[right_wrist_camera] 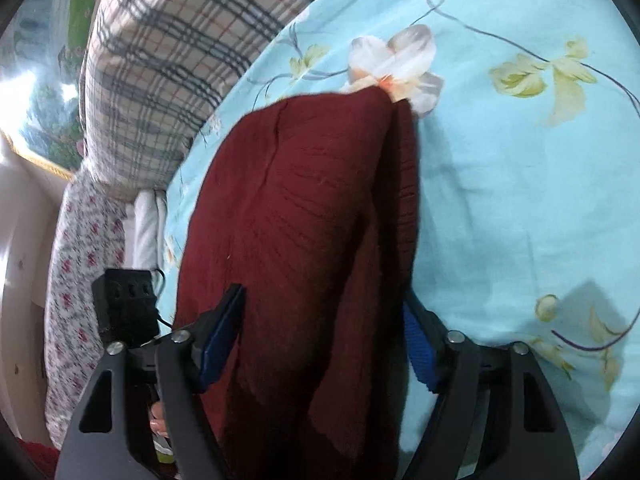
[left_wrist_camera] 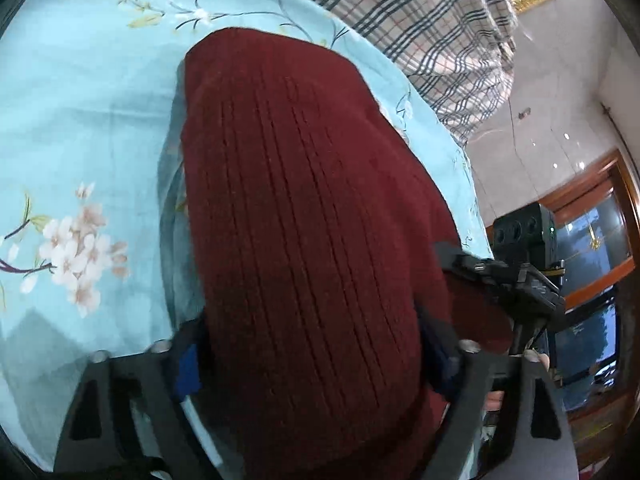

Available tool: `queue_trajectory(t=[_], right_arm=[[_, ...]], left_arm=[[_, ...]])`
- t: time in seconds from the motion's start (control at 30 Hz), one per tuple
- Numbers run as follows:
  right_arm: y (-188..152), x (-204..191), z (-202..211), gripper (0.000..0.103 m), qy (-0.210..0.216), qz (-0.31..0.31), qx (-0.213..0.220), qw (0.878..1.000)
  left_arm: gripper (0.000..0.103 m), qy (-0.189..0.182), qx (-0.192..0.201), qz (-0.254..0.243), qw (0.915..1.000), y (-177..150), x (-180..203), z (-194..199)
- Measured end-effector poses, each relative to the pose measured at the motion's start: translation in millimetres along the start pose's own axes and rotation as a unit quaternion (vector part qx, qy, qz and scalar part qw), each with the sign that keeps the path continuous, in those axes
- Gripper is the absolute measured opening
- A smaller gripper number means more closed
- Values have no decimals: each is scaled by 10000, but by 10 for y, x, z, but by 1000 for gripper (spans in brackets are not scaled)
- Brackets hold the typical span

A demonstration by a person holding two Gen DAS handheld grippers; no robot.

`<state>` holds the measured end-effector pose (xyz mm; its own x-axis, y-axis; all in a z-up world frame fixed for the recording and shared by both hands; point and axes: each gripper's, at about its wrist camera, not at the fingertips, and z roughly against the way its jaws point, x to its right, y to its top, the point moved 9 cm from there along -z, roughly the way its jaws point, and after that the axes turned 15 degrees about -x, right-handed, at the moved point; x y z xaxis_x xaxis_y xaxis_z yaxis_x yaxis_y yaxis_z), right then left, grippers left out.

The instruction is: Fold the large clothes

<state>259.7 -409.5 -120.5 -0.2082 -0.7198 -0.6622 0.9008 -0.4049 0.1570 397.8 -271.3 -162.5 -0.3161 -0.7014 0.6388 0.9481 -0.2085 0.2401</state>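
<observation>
Pale blue bedding printed with white blossoms fills both views, with a plaid quilt bunched along its far edge and a glass-fronted wooden cabinet off to one side. On the bedding lies a dark red ribbed sweater, already gathered into a long narrow bundle that runs away from us toward the quilt. Our left gripper straddles the near end of the bundle, one blue pad at its left flank and the other finger at its right; the knit bulges up between the fingers and fills the gap, but we cannot tell whether the pads are pressing on it yet. Our right gripper stands the same way around the sweater, its jaws about half spread; the left pad lies against the cloth, while the right pad sits at the bundle's edge, contact unclear. In the left view the right gripper appears just beside, at the sweater's right edge. We judge the step to be gripping the near end in order to fold it over toward the far end. To do it well, we should close both grippers on all the layers, not only the top one, keep the two hands level with each other, lift just clear of the bedding, and lay the end down squarely so the edges line up and the ribbing stays smooth.
</observation>
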Motion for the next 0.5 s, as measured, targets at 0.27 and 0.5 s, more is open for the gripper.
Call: queue_trajectory(t=[0.27, 0.5], right_arm=[[-195, -399, 118, 36, 58, 152, 372, 9992], [-757, -1290, -222, 35, 521, 831, 243, 9949]], left_arm=[[54, 77, 356, -216, 9991, -265, 109, 462], [53, 332, 818, -84, 9961, -1088, -90, 1468]])
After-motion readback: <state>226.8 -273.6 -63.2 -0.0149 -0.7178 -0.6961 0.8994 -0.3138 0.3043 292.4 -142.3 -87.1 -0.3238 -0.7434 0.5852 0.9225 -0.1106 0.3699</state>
